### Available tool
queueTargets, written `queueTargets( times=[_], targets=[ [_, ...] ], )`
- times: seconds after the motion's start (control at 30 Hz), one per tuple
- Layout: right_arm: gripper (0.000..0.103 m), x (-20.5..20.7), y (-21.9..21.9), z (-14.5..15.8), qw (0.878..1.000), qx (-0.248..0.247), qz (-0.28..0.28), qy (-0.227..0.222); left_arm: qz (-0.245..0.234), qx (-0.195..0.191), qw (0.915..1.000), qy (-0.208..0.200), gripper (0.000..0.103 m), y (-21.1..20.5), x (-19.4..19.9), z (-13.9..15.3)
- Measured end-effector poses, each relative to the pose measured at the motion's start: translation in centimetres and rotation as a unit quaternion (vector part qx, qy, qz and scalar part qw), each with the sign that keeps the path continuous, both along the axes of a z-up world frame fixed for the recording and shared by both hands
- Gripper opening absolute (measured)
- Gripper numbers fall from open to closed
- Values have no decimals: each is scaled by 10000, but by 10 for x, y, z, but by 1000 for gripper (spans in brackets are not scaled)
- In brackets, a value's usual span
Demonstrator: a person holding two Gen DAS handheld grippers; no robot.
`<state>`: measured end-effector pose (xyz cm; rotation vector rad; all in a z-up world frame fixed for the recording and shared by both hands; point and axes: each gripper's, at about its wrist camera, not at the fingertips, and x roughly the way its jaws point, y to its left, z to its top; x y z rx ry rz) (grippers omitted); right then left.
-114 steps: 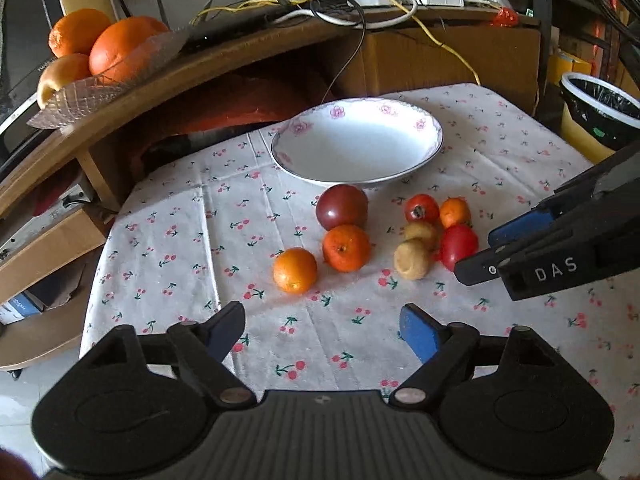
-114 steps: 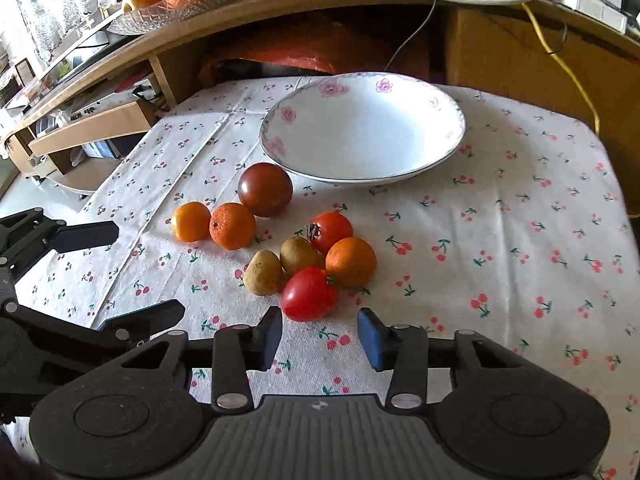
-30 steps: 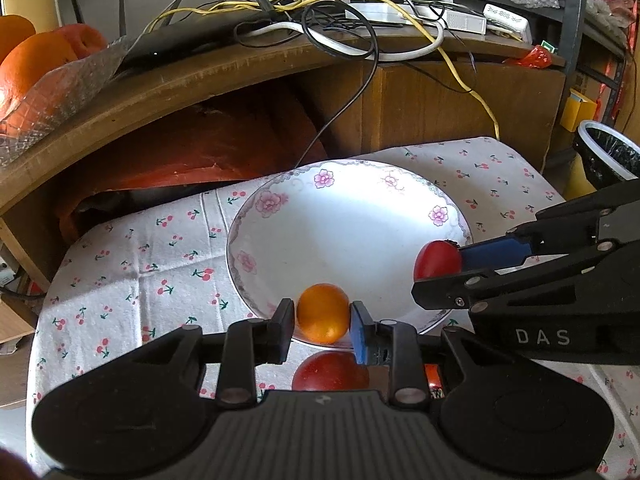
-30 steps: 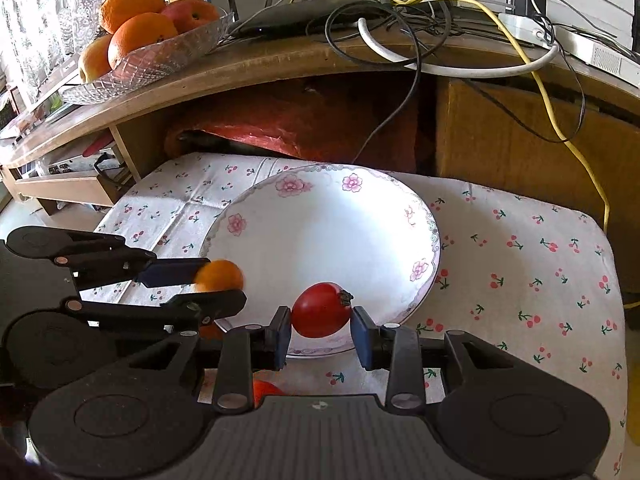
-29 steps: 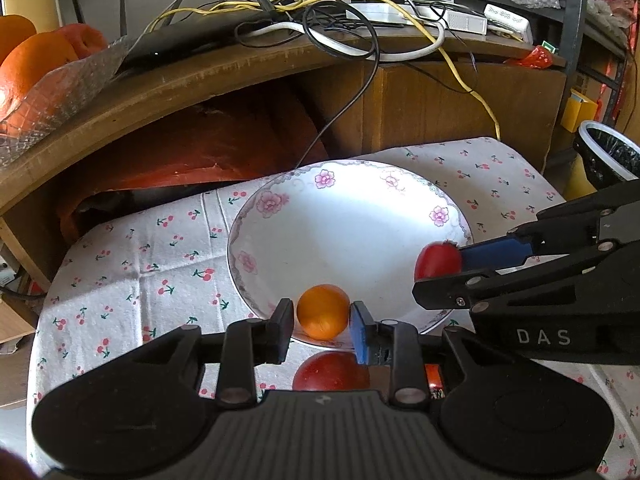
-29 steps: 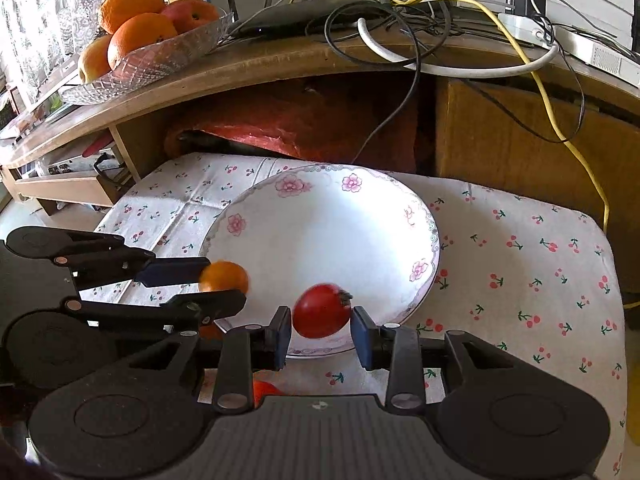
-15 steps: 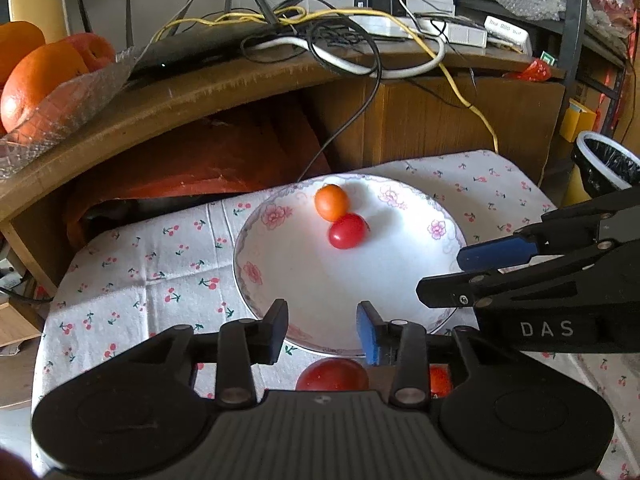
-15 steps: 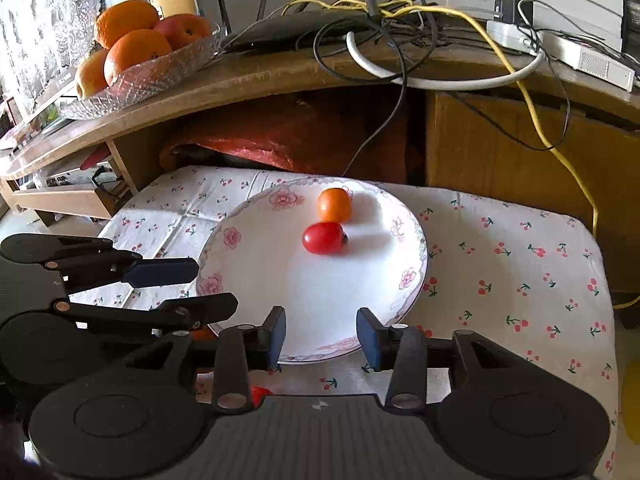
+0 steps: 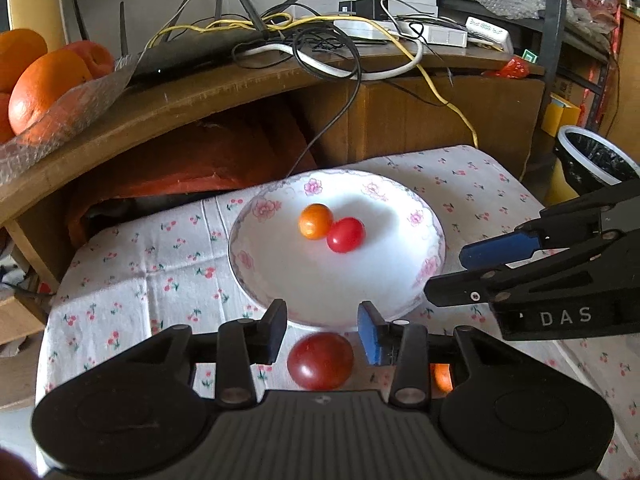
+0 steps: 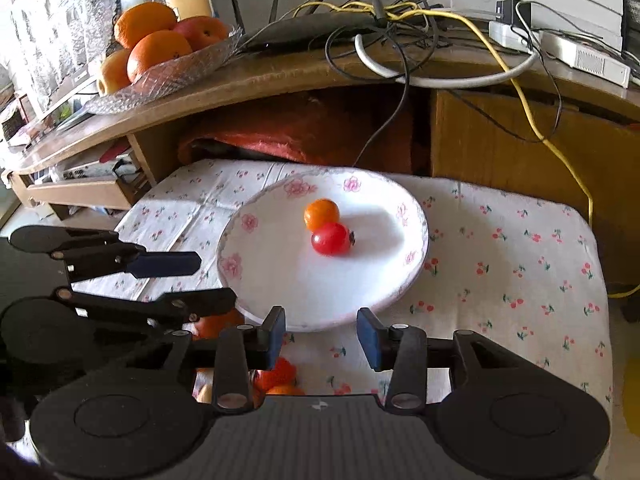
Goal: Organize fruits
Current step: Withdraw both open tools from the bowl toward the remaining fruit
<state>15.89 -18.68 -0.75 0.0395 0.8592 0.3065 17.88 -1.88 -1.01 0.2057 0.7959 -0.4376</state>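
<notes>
A white floral bowl [image 9: 280, 276] [image 10: 280, 300] sits on the cherry-print cloth. Inside it lie a small orange fruit [image 9: 315, 221] [image 10: 321, 213] and a red tomato [image 9: 345, 234] [image 10: 331, 239], touching each other. My left gripper [image 9: 322, 330] is open and empty, just short of the bowl's near rim, above a dark red tomato [image 9: 320, 361] on the cloth. My right gripper [image 10: 321, 330] is also open and empty at the bowl's near edge. More fruit [image 10: 276, 376] shows partly under the right gripper, mostly hidden.
A wooden shelf [image 9: 192, 96] overhangs the back of the table, carrying tangled cables [image 9: 320, 48] and a glass dish of oranges [image 10: 160, 64]. A black-lined bin [image 9: 592, 160] stands at the right. In each view the other gripper [image 9: 540, 276] [image 10: 120, 280] reaches in from the side.
Both grippers let go of the orange fruit and the red tomato, which now rest in the bowl. Both grippers have drawn back toward the near rim with jaws wider apart.
</notes>
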Motion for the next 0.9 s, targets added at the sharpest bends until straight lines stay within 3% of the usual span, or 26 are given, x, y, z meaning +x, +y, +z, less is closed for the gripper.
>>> queueTargets(
  times=[0.43,0.9],
  targets=[
    [38,-27,4,-20,9978,-245,493,358,-345,-1,9990,272,47,23,-36,-8],
    [38,-28,11,-28,9956,-351,767,409,-398,201,9980,454,47,25,-32,-26]
  ],
)
